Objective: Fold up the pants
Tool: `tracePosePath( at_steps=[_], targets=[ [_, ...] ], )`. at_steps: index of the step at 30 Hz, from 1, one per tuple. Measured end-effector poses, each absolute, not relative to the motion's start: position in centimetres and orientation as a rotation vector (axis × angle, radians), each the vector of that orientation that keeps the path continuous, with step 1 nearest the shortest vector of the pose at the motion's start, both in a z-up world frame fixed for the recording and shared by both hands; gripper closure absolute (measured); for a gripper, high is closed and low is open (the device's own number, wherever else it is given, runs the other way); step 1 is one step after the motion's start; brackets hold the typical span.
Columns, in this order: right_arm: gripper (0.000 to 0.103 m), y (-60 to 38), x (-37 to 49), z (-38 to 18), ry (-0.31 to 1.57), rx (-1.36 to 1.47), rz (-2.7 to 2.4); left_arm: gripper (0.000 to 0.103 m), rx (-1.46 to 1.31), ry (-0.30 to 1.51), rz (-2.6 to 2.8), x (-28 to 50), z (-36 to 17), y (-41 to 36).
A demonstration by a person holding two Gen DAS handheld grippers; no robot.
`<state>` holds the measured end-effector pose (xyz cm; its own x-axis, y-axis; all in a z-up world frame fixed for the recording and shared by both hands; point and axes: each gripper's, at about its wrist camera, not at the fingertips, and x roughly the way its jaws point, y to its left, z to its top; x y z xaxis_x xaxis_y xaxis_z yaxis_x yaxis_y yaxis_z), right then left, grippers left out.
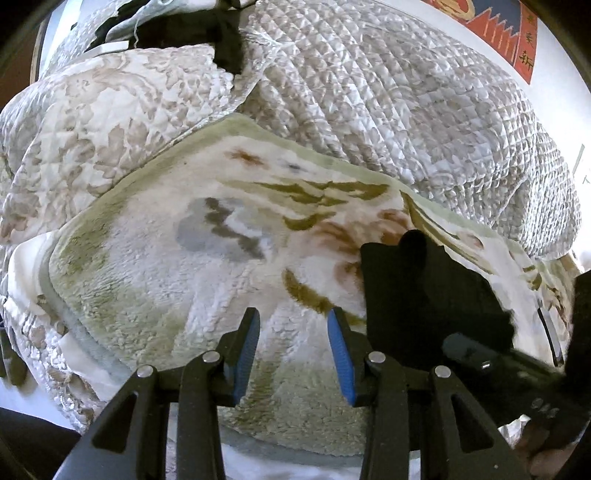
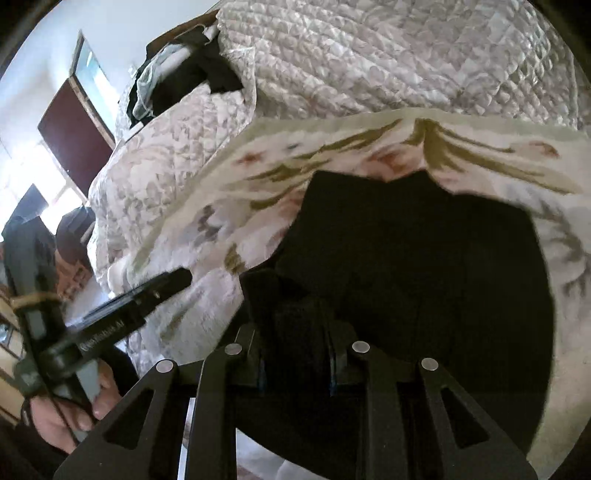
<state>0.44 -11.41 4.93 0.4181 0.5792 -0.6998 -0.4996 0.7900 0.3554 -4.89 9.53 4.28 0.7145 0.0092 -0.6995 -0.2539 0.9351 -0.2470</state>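
Observation:
The black pants [image 2: 413,258] lie bunched on a fleece blanket with a floral print [image 1: 192,266]; they also show at the right of the left wrist view [image 1: 424,291]. My right gripper [image 2: 295,332] has its fingers round a fold of the pants at their near edge; the black cloth fills the gap between the blue pads. My left gripper [image 1: 293,317] is open and empty, over bare blanket just left of the pants. It shows from the side in the right wrist view [image 2: 173,280].
A quilted cream bedspread [image 1: 388,96] is heaped behind the blanket. Dark and pale clothes [image 1: 221,33] lie at the far back left. A red wall hanging [image 1: 509,33] is at the upper right. A dark door [image 2: 74,136] stands at the left.

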Motion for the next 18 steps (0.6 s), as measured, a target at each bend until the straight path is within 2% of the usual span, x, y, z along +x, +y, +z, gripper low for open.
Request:
tracePosePath(
  at_steps=[3,9,11,13,15,18],
  targets=[
    [0.080,-10.7,-0.5,6.8,0.857,0.054,0.692,0.062,-0.359,0.755,0.151,-4.9,4.5,9.9],
    [0.080,-9.0,-1.0,3.8,0.909,0.038,0.710,0.062,-0.362,0.743,0.155,-5.2,4.8,10.1],
    [0.077,-9.2,-0.9,3.5,0.892,0.052,0.721,0.062,-0.364,0.747,0.161,-5.3,4.6,10.3],
    [0.063,-9.4,-1.1,3.7,0.884,0.072,0.744,0.062,-0.367,0.747,0.165,-5.4,4.6,10.5],
    [0.055,-9.3,-1.4,4.2,0.889,0.070,0.763,0.062,-0.366,0.742,0.172,-5.6,4.7,10.7],
    [0.052,-9.5,-2.2,5.5,0.877,0.098,0.829,0.062,-0.367,0.735,0.180,-5.8,4.7,10.9]
  ],
)
